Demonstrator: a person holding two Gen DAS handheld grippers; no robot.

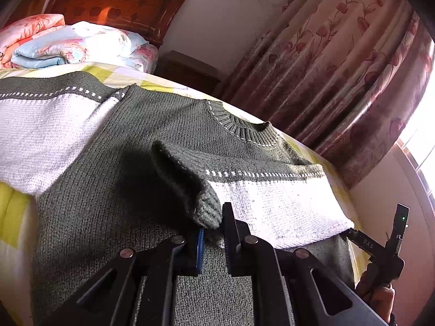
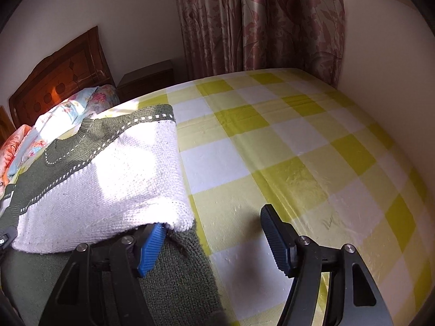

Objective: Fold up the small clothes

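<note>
A green and white knit sweater [image 1: 130, 141] lies spread on the bed, neck away from me. Its right sleeve is folded across the body. My left gripper [image 1: 213, 231] is shut on the green ribbed cuff [image 1: 206, 209] of that sleeve, just above the sweater body. In the right wrist view the sweater [image 2: 103, 179] lies at the left with the white sleeve fold on top. My right gripper [image 2: 214, 233] is open at the sweater's right edge, its blue left finger [image 2: 151, 247] tucked under the white fold, its right finger [image 2: 274, 236] over the bedsheet. It also shows in the left wrist view [image 1: 380, 247].
The bed has a yellow and white checked sheet [image 2: 285, 149]. Folded floral quilts [image 1: 68, 43] lie by the wooden headboard [image 1: 117, 2]. A nightstand [image 2: 146, 81] and floral curtains [image 2: 258, 21] stand behind the bed. A wall runs along the bed's right side.
</note>
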